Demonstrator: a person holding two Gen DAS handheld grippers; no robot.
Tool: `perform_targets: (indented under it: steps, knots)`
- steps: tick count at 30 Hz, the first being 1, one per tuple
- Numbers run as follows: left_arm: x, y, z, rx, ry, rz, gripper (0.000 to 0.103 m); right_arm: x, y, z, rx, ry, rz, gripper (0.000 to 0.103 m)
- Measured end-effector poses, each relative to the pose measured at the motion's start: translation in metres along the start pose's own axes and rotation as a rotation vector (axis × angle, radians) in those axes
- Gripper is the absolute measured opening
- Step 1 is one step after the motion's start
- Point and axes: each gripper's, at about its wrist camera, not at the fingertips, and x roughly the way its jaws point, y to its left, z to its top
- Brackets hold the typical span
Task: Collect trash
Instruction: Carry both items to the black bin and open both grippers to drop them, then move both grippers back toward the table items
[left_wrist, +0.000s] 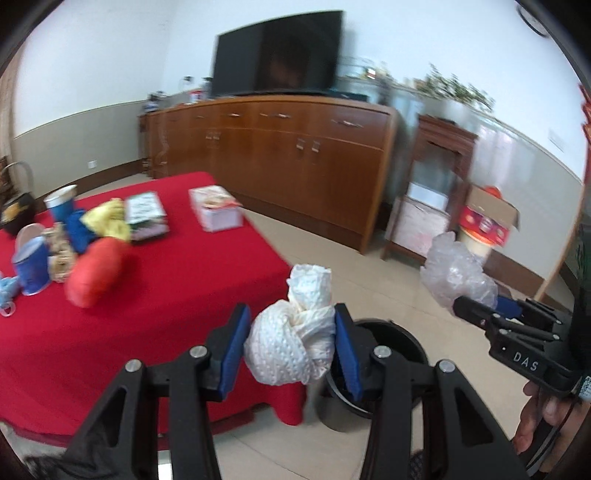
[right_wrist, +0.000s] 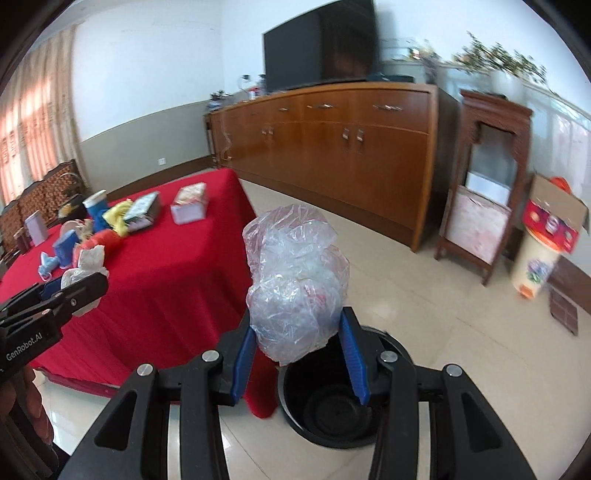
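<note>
My left gripper (left_wrist: 291, 332) is shut on a knotted white plastic bag (left_wrist: 291, 332), held over the edge of the red table (left_wrist: 147, 332) beside the black trash bin (left_wrist: 391, 339). My right gripper (right_wrist: 297, 332) is shut on a crumpled clear plastic bag (right_wrist: 295, 280), held above the black trash bin (right_wrist: 328, 410) on the floor. The right gripper also shows in the left wrist view (left_wrist: 476, 306), with the clear bag (left_wrist: 454, 273). The left gripper shows in the right wrist view (right_wrist: 74, 291), with the white bag (right_wrist: 86, 266).
On the red table (right_wrist: 166, 280) lie blue cups (left_wrist: 31, 266), a red bag (left_wrist: 96, 273), yellow and blue rags (left_wrist: 107, 218) and boxes (left_wrist: 216, 212). A wooden sideboard (left_wrist: 295, 147) with a TV (left_wrist: 277, 51) stands behind. A small cabinet (right_wrist: 484, 177) and a box on a bucket (right_wrist: 546, 236) stand right.
</note>
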Motion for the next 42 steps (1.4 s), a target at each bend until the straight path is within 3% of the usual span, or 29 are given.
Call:
perform_targets:
  steps: [9,24,25,26,27,28,30,36,42]
  knots:
    - [0.04,-0.06,-0.022,0.069,0.096,-0.098,0.047,0.008,-0.048,-0.042,0.025,0.065,-0.025,0.046]
    - [0.125,-0.099,-0.056,0.092,0.297,-0.183,0.05,0.112,-0.086,-0.09,-0.058,0.303,0.036,0.047]
    - [0.131,-0.099,-0.057,0.086,0.304,-0.196,0.057,0.122,-0.085,-0.093,-0.076,0.329,0.045,0.048]
    - [0.137,-0.097,-0.058,0.075,0.314,-0.221,0.079,0.134,-0.083,-0.097,-0.107,0.367,0.049,0.056]
    - [0.142,-0.095,-0.059,0.061,0.328,-0.226,0.091,0.142,-0.081,-0.101,-0.133,0.392,0.033,0.064]
    - [0.144,-0.089,-0.061,0.042,0.34,-0.194,0.102,0.15,-0.082,-0.106,-0.157,0.399,-0.01,0.082]
    - [0.138,-0.076,-0.061,0.012,0.33,-0.16,0.102,0.155,-0.092,-0.111,-0.131,0.403,-0.036,0.092]
    - [0.102,-0.05,-0.062,0.024,0.289,-0.05,0.102,0.139,-0.107,-0.101,-0.011,0.378,-0.07,0.092]
    - [0.06,-0.033,-0.056,0.022,0.253,0.045,0.103,0.105,-0.081,-0.074,0.002,0.285,-0.033,0.098]
